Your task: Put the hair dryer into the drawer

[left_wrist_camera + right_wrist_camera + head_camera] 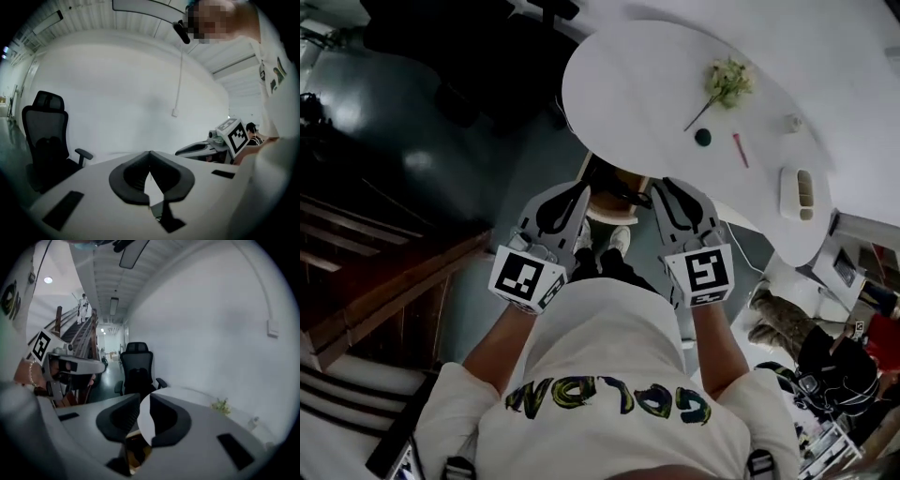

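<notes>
No hair dryer and no drawer that I can make out shows in any view. I hold both grippers raised in front of my chest, side by side. My left gripper [580,191] [150,153] has its jaws together at the tips, with nothing between them. The jaws of my right gripper [662,187] [144,396] stand a narrow slit apart and hold nothing. Each gripper appears in the other's view: the right one [206,147] and the left one [75,364]. Below and between them, a brown wooden piece [615,202] shows under the table's edge.
A white rounded table [637,84] carries a flower sprig [727,82], a small dark ball [702,137], a red pen [740,150] and a white holder [801,192]. A black office chair [44,136] [136,366] stands by the white wall. Wooden stairs [375,281] run at left.
</notes>
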The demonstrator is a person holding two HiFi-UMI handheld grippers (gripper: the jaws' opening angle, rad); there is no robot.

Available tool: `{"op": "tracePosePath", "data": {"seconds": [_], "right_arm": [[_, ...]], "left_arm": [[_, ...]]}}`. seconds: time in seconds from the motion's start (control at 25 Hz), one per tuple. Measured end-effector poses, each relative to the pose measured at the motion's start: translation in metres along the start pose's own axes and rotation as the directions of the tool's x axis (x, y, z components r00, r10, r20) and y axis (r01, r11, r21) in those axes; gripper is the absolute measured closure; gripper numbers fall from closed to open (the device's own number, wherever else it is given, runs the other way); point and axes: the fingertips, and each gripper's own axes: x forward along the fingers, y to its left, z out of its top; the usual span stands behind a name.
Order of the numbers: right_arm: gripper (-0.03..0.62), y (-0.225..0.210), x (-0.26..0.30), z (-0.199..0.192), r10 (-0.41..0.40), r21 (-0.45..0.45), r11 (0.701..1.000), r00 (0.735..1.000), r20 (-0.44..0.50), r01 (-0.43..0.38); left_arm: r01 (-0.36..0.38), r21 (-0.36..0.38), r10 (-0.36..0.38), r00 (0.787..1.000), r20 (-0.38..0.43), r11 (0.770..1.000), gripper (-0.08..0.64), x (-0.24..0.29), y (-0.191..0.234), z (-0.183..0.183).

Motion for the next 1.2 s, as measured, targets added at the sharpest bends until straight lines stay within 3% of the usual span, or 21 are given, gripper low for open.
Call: {"op": "tracePosePath", "data": {"seconds": [0.28,0.48,1.2], "right_arm": [[0.532,0.01,-0.059,0.074,0.011,0.033,0.999,0.987,0.16,-0.017],[0.551,0.013,-0.08,0.102,0.006,0.057,0.998,0.974,0.228,-0.02],[0.574,0.011,-0.074,0.128,0.011,0.053,0.998,0.958,0.285,-0.027]], "left_arm": [[0.021,0.053,-0.026,0.994,0.103,0.998,0.549,-0.022,-0.037,0.075],[0.041,0.074,-0.052,0.987,0.151,0.996,0.549,-0.032,-0.053,0.105],[0.063,0.111,-0.082,0.981,0.177,0.992,0.549,-0.024,-0.054,0.125]]}}
